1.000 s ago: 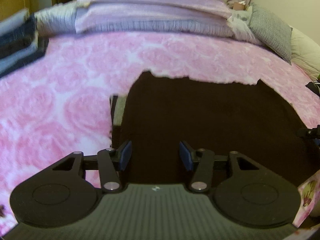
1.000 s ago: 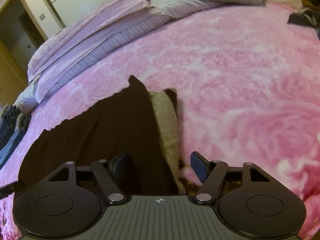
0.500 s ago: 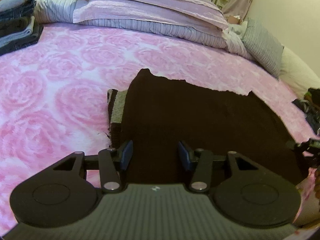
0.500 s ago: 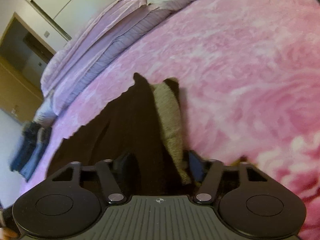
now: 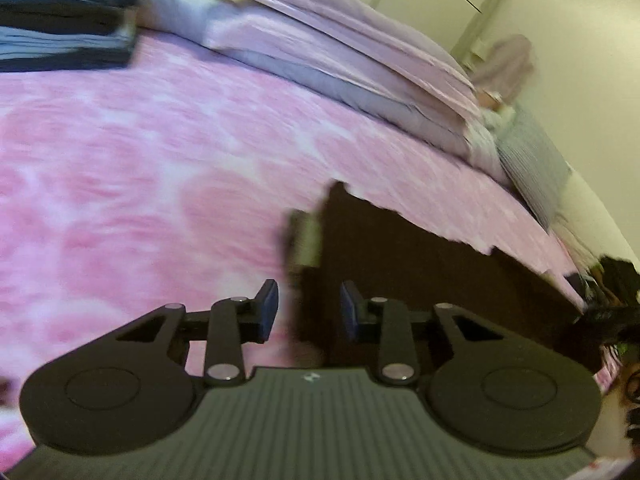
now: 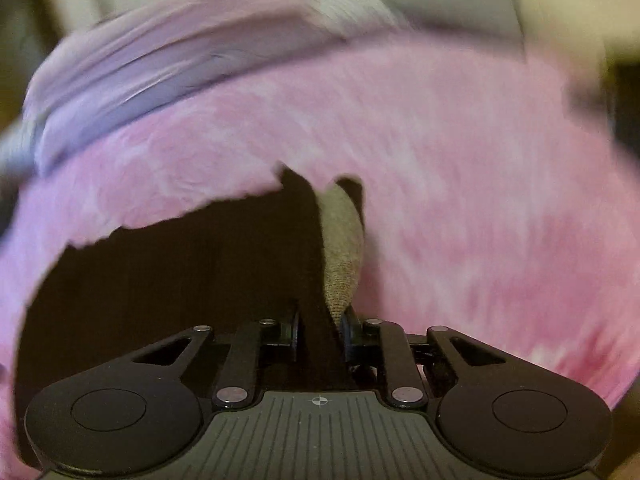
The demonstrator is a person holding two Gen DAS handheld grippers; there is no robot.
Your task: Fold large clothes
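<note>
Dark brown, one garment (image 6: pixel 180 272) lies flat on the pink rose-patterned blanket (image 6: pixel 480 184), its edge pinched between the right gripper (image 6: pixel 320 334) jaws. Left gripper (image 5: pixel 308 310) jaws are spread over its near-left corner. Farther off, two folded lilac quilts (image 5: pixel 340 52); far left, one stack of folded clothes (image 5: pixel 64 28).

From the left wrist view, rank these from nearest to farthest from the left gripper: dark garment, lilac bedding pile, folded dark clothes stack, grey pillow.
1. Dark garment, directly ahead of the open left gripper, slightly right.
2-4. Lilac bedding pile, far centre; grey pillow, far right; folded dark clothes stack, far upper left. All lie well beyond the garment, too close to rank.
</note>
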